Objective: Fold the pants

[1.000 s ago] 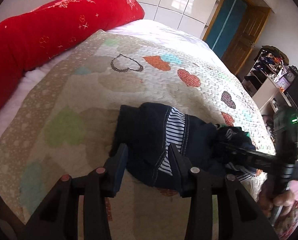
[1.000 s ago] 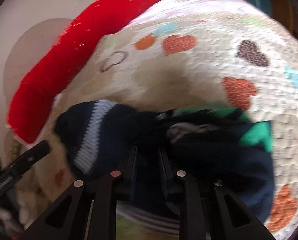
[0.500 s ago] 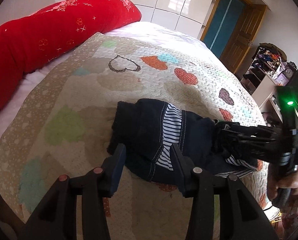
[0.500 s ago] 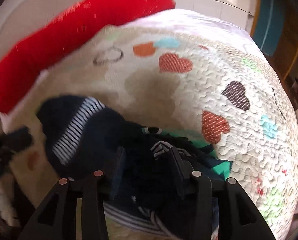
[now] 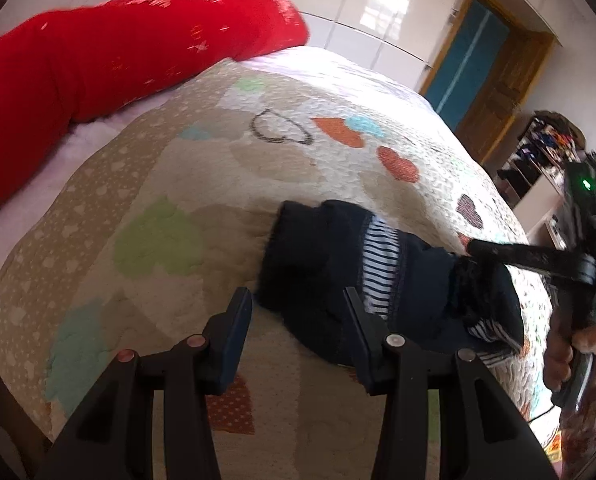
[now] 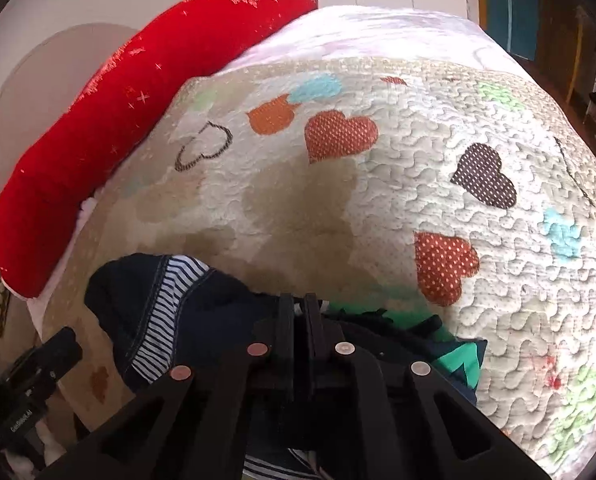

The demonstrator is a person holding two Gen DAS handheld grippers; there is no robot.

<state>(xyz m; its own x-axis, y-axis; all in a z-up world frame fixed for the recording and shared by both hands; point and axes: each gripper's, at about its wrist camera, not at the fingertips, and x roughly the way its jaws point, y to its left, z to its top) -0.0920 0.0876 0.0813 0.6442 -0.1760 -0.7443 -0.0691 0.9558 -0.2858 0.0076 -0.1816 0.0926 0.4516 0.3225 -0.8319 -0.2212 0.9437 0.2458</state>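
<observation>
Dark navy pants with a striped lining lie bunched on the heart-patterned quilt. My left gripper is open, its fingers on either side of the pants' near edge, holding nothing. My right gripper is shut, its jaws nearly together over the dark pants fabric; whether cloth is pinched between them I cannot tell. The right gripper also shows in the left wrist view, its tip at the pants' right end. A green patterned part lies by the pants.
A long red pillow lies along the quilt's far left side. A wooden door and a cluttered shelf stand beyond the bed at the right. The bed's edge is close on the right.
The right gripper has closed from open to nearly shut over the pants' right end. The left gripper has stayed open and shifted slightly along the pants' near edge.
</observation>
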